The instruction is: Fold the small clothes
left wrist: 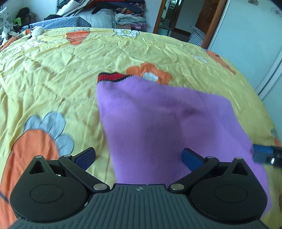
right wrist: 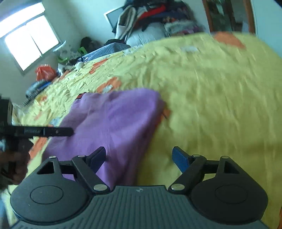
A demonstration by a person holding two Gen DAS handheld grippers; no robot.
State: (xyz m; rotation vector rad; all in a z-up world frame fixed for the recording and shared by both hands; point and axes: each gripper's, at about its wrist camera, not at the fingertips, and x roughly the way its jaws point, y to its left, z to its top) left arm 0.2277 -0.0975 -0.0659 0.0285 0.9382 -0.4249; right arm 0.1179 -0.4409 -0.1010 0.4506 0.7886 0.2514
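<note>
Lying: purple cloth [left wrist: 164,123] rests flat on the yellow flowered bed cover [left wrist: 52,74], with a red band [left wrist: 111,77] at its far edge.
Left gripper [left wrist: 139,156]: its jaws are spread wide over the near part of the cloth, and nothing is pinched.
Right gripper [right wrist: 139,157]: its jaws are spread apart too, over the cloth's right edge, holding nothing.
Far side: a pile of clothes [left wrist: 123,12] sits past the bed.
Blur: the right view is smeared.
</note>
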